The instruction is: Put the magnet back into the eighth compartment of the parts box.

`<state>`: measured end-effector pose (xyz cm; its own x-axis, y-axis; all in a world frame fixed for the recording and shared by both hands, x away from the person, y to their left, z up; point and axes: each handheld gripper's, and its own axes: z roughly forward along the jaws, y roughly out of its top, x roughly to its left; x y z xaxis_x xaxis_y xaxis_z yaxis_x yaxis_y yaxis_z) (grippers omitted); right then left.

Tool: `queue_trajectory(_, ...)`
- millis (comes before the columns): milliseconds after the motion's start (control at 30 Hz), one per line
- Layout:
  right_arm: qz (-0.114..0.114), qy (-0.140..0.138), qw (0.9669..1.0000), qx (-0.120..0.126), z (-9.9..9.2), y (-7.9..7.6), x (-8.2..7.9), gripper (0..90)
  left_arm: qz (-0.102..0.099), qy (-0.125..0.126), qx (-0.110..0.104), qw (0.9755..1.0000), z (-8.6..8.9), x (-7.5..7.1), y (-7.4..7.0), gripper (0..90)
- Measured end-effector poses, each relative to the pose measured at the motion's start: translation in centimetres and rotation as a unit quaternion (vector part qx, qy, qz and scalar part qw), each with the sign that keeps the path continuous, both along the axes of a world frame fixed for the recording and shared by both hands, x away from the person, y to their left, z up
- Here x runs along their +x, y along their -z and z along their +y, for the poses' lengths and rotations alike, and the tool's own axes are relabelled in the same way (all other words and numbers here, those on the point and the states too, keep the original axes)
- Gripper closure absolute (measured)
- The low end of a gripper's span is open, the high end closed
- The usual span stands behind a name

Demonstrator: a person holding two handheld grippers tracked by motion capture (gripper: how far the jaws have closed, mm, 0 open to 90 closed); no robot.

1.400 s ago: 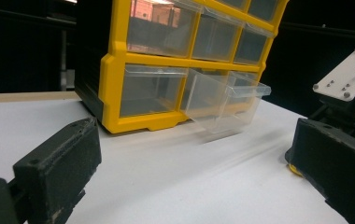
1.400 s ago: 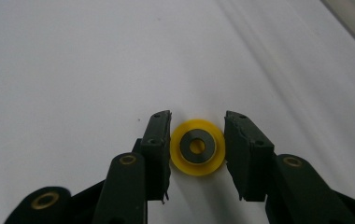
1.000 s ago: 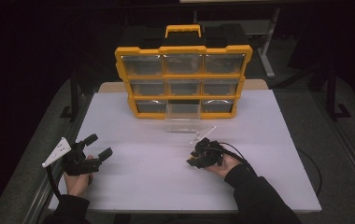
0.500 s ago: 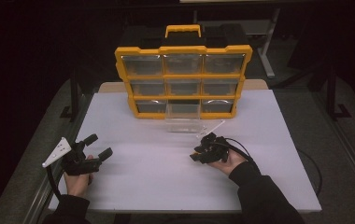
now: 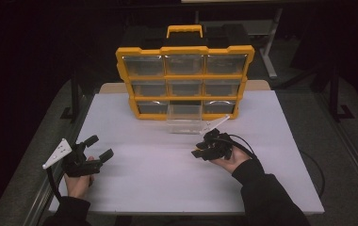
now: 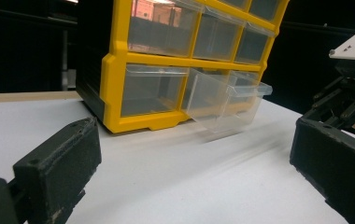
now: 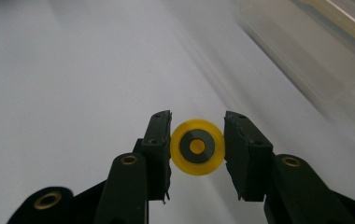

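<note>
A small round yellow disc [image 7: 197, 146] is held between the jaws of the right gripper [image 5: 213, 146]. Its flat face is turned toward the gripper's camera, so a dark ring and a yellow dot are seen in its middle. It is round, so no long side can be told. It looks smooth and a little see-through. It is kept just above the white desk [image 5: 167, 183], near the pulled-out drawer [image 5: 184, 118].

The right jaws are closed on the disc, one on each side of its rim. The left gripper [image 5: 91, 153] is held near the left edge of the desk, and its jaws are spread wide with nothing between them. In the left gripper view the two black jaws look rough and blocky.

One yellow plastic box [image 5: 185, 81] is stood upright at the back of the desk, with a yellow handle [image 5: 184, 31] on top. Nine clear drawers are counted in it, three rows of three. One drawer, the middle one in the bottom row, is pulled out toward the person. The drawers are made of clear, shiny plastic. The desk top is flat, white and plain.
</note>
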<state>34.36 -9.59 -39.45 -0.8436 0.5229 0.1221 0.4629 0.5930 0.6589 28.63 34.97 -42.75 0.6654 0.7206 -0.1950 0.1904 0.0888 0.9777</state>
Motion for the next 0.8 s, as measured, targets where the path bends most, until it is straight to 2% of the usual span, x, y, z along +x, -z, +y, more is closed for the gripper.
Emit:
queue_trajectory(567,-0.007,0.002,1.0000,0.004,-0.1,-1.6,0.5,61.1,-0.001,0.000,-0.001,1.0000,0.0,0.0,0.0,1.8)
queue_trajectory(800,-0.005,0.011,0.9998,0.016,-0.5,-2.1,1.0,61.1,0.000,0.001,-0.001,1.0000,0.0,0.0,0.0,1.8)
